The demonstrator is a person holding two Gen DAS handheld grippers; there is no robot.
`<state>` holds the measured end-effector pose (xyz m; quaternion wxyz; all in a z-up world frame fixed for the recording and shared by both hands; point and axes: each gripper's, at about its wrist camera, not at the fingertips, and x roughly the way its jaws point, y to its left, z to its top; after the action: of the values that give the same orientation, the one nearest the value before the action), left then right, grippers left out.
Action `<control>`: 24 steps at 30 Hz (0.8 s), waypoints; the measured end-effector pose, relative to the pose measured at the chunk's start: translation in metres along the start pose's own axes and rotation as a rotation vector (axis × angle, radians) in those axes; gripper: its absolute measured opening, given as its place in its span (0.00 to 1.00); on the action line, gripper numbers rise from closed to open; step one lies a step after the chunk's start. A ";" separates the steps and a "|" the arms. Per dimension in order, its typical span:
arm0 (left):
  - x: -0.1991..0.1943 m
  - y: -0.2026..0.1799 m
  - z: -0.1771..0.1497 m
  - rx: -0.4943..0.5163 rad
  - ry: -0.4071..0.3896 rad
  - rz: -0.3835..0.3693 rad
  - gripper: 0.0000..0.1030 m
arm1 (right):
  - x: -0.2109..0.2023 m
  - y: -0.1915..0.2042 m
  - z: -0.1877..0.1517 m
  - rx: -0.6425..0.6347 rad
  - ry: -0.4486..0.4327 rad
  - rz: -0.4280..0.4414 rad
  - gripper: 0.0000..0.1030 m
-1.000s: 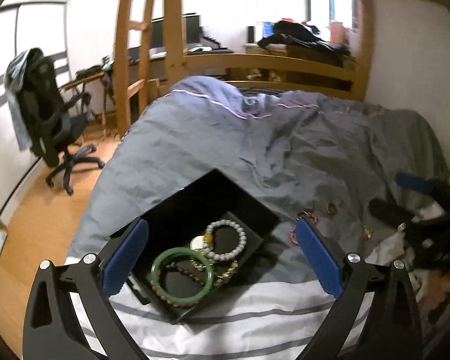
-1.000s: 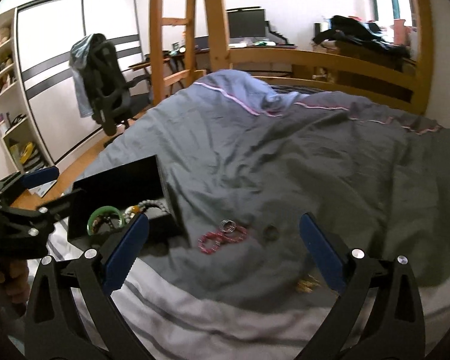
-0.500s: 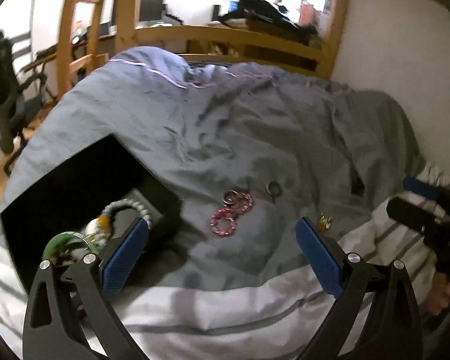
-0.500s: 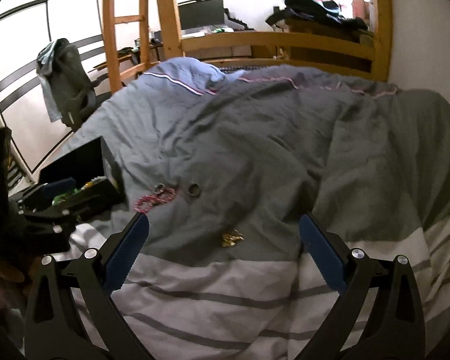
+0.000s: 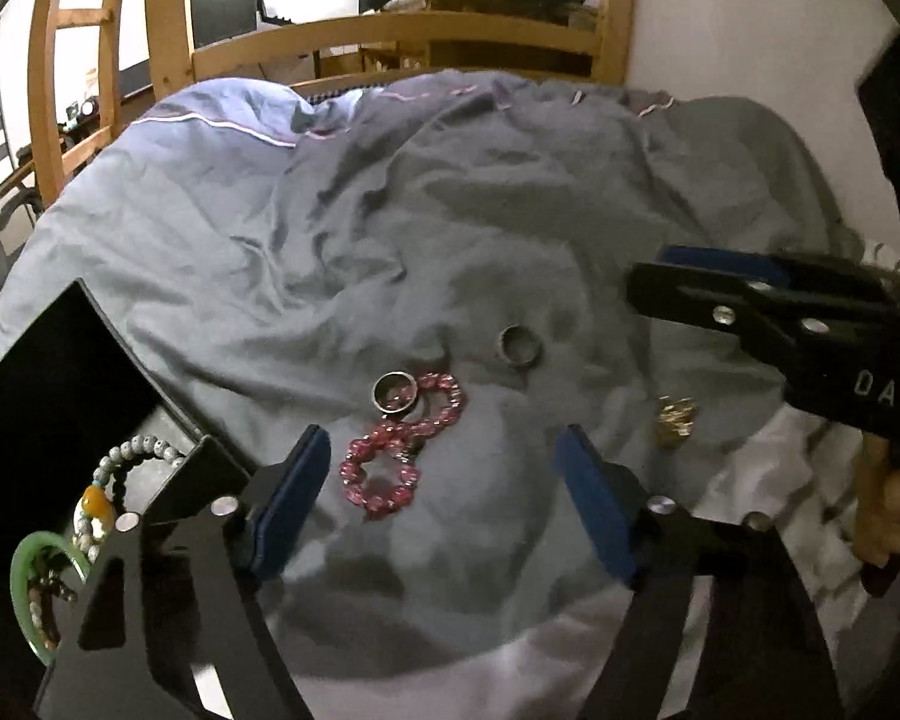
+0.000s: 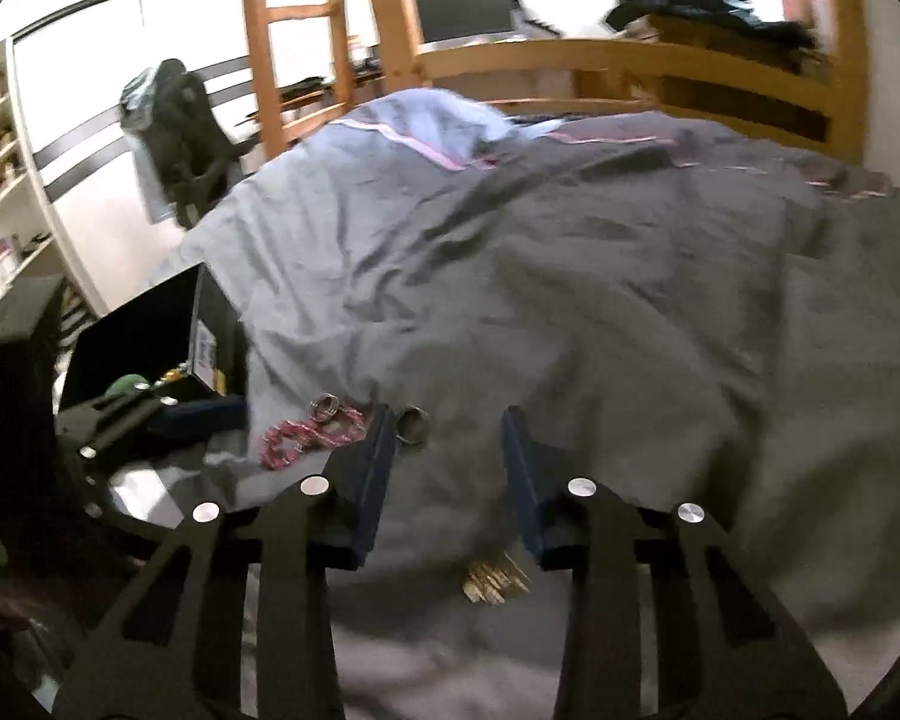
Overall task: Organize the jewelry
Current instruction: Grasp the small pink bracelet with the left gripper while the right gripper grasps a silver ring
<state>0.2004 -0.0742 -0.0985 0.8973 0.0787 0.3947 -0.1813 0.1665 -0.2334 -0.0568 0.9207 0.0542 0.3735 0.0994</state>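
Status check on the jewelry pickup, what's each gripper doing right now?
Left hand-held gripper closing, empty, over pink bead bracelet. Right hand-held gripper closing, empty, above gold piece. Two rings loose. Nothing blocking.

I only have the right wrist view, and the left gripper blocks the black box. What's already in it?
Observer: A green bangle and a white bead bracelet lie in the black box.
Operator: Is the left gripper carrying anything?
Observer: No. The left gripper is empty, its jaws closing, with the pink bracelet on the duvet just ahead of them.
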 end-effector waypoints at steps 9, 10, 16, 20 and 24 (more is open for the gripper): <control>0.024 0.020 -0.005 -0.103 0.084 -0.026 0.47 | 0.062 0.027 -0.008 -0.088 0.127 0.025 0.20; 0.023 0.021 -0.005 -0.108 0.083 -0.028 0.41 | 0.063 0.024 -0.010 -0.075 0.131 0.019 0.13; 0.023 0.026 -0.004 -0.155 0.101 -0.078 0.09 | 0.045 0.011 -0.005 -0.006 0.076 0.018 0.06; 0.017 0.025 -0.001 -0.156 0.096 -0.076 0.08 | 0.038 0.011 0.001 0.004 0.048 0.028 0.06; 0.007 0.026 0.006 -0.170 0.083 -0.080 0.00 | 0.038 0.012 0.003 0.004 0.046 0.033 0.07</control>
<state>0.2189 -0.0537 -0.1002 0.8756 -0.0059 0.4485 -0.1793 0.1934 -0.2129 -0.0786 0.9100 0.0598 0.3938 0.1149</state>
